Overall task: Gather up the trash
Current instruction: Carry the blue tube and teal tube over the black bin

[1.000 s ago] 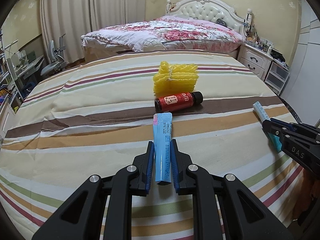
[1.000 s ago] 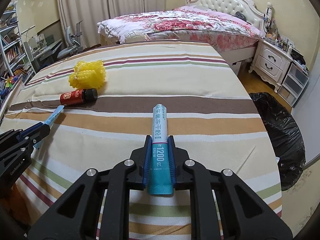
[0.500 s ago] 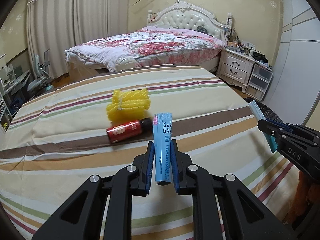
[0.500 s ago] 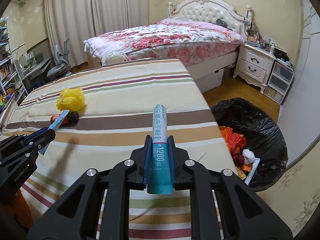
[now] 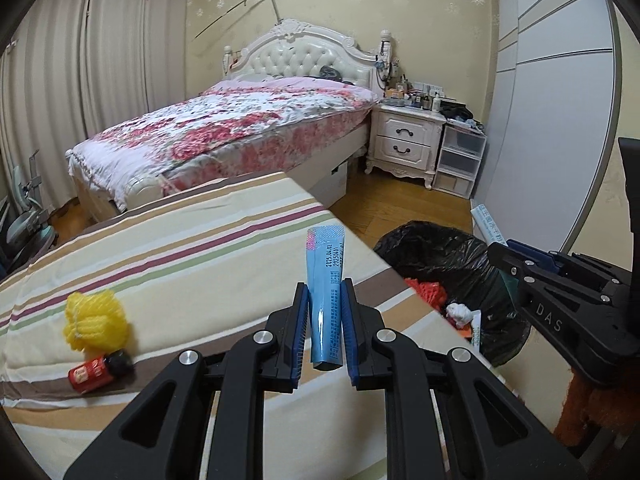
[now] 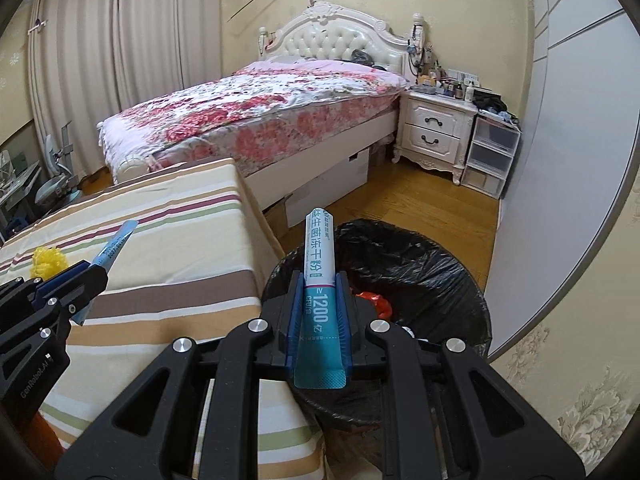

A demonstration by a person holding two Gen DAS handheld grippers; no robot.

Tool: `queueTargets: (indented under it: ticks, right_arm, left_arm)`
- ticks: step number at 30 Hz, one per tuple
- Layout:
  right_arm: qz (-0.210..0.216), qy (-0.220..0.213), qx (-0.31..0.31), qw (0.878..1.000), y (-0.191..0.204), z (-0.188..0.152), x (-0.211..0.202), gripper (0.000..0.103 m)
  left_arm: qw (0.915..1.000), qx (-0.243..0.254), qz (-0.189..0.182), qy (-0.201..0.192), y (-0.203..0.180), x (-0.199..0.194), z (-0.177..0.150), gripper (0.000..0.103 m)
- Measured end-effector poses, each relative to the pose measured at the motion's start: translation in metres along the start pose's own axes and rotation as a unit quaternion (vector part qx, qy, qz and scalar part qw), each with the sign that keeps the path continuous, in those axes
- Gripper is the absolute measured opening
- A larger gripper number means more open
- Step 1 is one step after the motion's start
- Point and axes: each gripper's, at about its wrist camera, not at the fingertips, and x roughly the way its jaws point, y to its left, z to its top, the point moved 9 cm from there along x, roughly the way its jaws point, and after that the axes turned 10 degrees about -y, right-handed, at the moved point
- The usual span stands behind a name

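Bedroom, yellow patterned wallpaper; striped cloth-covered surface [image 5: 192, 264] in foreground, floral bed [image 5: 240, 128] behind, white nightstand [image 5: 404, 140] at rt, wood floor.

Key relation: black-lined trash bin [image 6: 436, 276] directly ahead of and below right gripper [image 6: 318, 312], off the rt edge of surface. Seen from left wrist cam, same trash bin [image 5: 448, 256] ahead and to the rt, past the surface corner. Right gripper nearer; judged first to release.

Right gripper: closed on teal-and-white sachet [image 6: 318, 264], pinched at lower teal half, long axis running fwd along fingers, free white end projecting over bin mouth. Tail end flat, crimped.

Left gripper [image 5: 324, 332]: closed on light-blue sachet [image 5: 325, 280], long axis likewise fwd along fingers, crimped pinkish top free, printed date codes on side. Above surface near its rt edge, not yet over bin.

Materials: both sachets thin glossy foil/plastic sticks, flat, light, prob. pliable; gripper pads blue, ribbed. Bin liner crinkled black film, holding orange-red and white scraps.

Left on surface, well apart from both grippers: yellow foam net [image 5: 94, 320], soft, meshy; small red bottle [image 5: 98, 370] w/ black cap, on its side, touching or just beside the net.

Judgement: transport step near done for rt; opening over bin next. Risk: light sachet sticking to a pad or drifting outside rim.
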Motion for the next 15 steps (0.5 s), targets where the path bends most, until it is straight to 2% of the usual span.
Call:
queueTargets:
  ticks: [8,15]
  right_arm:
    - [-0.037,-0.009,0.018,0.999,-0.039,0.005,0.025,0.016]
    - [-0.056,-0.005,0.033,0.998,-0.063,0.002,0.048,0.016]
  left_arm:
    - [0.9995,0.016,-0.027,0.007,-0.040,0.047,0.016,0.018]
    - [0.9992,0.023,-0.027,0.018,-0.058,0.081,0.017,0.018]
